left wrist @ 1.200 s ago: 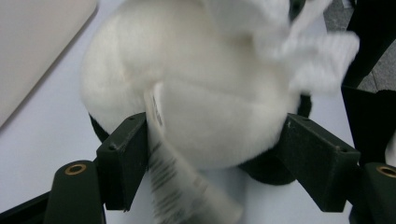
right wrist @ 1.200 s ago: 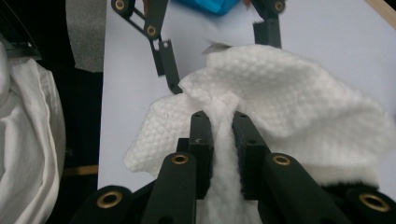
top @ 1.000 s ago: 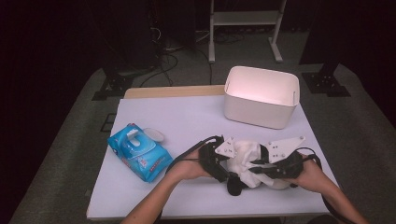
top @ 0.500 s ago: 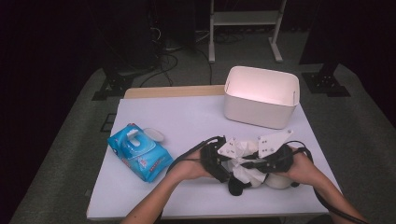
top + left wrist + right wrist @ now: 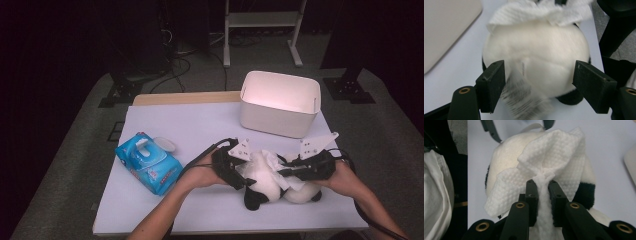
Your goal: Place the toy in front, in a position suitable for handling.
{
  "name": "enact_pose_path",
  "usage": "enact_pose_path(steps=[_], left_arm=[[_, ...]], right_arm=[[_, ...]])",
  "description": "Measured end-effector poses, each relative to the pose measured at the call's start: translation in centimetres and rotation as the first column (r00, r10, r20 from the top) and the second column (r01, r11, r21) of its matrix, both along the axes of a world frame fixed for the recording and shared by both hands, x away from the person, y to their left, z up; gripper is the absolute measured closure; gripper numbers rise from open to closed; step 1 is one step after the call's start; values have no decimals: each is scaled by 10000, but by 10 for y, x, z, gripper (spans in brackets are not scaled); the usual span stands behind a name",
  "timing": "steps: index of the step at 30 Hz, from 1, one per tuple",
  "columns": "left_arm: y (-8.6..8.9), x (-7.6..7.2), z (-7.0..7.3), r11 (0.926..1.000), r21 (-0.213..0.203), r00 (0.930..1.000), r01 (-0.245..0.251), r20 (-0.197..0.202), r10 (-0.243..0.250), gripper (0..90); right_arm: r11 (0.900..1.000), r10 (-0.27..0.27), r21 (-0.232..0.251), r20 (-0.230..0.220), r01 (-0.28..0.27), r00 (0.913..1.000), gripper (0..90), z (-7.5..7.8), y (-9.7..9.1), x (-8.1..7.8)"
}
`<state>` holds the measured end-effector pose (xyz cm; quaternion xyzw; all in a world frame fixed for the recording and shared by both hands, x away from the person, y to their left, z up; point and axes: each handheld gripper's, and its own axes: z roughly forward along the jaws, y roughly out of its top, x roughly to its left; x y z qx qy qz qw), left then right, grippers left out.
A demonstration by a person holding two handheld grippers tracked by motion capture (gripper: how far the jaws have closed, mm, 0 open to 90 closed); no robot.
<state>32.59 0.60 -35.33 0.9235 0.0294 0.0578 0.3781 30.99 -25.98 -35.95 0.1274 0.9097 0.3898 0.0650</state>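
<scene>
A black-and-white panda plush (image 5: 265, 189) lies on the white table near its front edge. My left gripper (image 5: 241, 175) clasps it from the left. In the left gripper view its two jaws (image 5: 540, 68) press on either side of the plush's white body (image 5: 536, 50). My right gripper (image 5: 286, 171) comes in from the right, shut on a bunched white wipe (image 5: 272, 161). In the right gripper view, the wipe (image 5: 554, 155) fans out from the shut jaws (image 5: 543, 183) and drapes over the plush (image 5: 506, 157).
A blue pack of wet wipes (image 5: 148, 162) with its lid flipped open lies to the left on the table (image 5: 200, 125). A white bin (image 5: 280, 102) stands at the back right. Beyond the table are a dark floor, cables and a stand.
The right gripper slid left over the plush with the wipe, then drew back to the right. The left gripper and the plush stayed put.
</scene>
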Motion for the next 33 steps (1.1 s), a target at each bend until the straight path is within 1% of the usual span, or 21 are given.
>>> enact_pose_path(steps=[2,3,6,8,10,12,13,16,19,21,22,24,27,30,33], left_arm=[[-4,1,2,9999,101,10000,25,59,-26,238],[-6,1,2,10000,59,10000,13,11,-13,233],[-12,2,-1,9998,176,9999,27,-165,-24,231],[-13,2,-5,9998,165,9995,151,-283,-146,249],[-13,1,-6,9998,178,9993,133,-349,-126,271],[-14,1,-7,9998,153,9991,85,-406,-78,287],[-15,0,-7,9998,194,9993,109,-365,-102,291],[-17,-2,-6,9993,346,9997,105,-245,-97,295],[-17,-4,-6,9995,319,9998,88,-205,-81,299],[-15,-4,-8,9994,341,9999,48,-160,-42,300],[-14,-3,-8,9997,221,9997,36,-242,-31,302],[-14,-3,-9,9999,136,9995,100,-300,-96,307],[-16,-3,-8,9997,210,9996,146,-252,-141,308],[-16,-3,-8,9995,280,9996,163,-213,-157,308],[-16,-3,-8,9995,292,9995,130,-276,-122,308]], right_arm=[[10000,79,-47,83,-78,9999,798,-2,5,-4],[10000,81,-44,98,-80,9999,799,-3,7,-6],[9999,116,-74,229,-115,9997,800,-5,11,-11],[9998,161,-125,340,-157,9993,799,-5,11,-13],[9998,178,-74,319,-176,9993,798,-2,10,-12],[9997,233,108,273,-236,9994,799,1,11,-10],[9995,278,157,260,-283,9993,799,2,13,-9],[9980,607,130,428,-613,9972,800,9,28,-2],[9957,923,68,568,-928,9941,800,15,48,8],[9947,1023,-83,530,-1020,9933,801,16,55,12],[9944,1054,-137,472,-1049,9933,801,16,56,15],[9948,1016,-31,299,-1016,9944,801,15,51,17],[9975,713,-44,276,-712,9971,801,16,37,17],[9993,351,-160,147,-349,9993,800,14,20,18],[9990,-65,-432,-30,64,10000,798,10,4,22]])
